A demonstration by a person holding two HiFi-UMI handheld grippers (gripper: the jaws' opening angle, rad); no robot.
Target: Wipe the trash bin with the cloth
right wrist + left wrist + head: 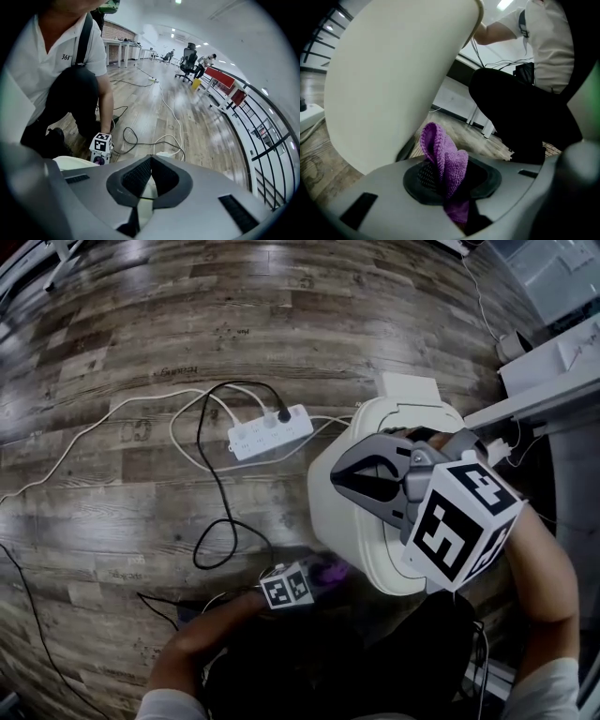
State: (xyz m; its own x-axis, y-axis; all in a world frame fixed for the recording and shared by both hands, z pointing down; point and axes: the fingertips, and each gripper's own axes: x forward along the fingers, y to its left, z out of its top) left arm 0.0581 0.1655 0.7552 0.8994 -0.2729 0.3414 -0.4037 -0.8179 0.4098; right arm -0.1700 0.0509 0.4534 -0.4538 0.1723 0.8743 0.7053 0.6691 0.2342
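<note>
The left gripper [451, 186] had its jaws closed on a purple cloth [443, 158], which stood up from between the dark pads in a folded loop and hung down below them. Just behind the cloth, the pale wall of the bin [393, 79] filled the upper left, tilted. To the right crouched a person [543, 47] in a white shirt and dark trousers, on a wooden floor [326, 164].
</note>
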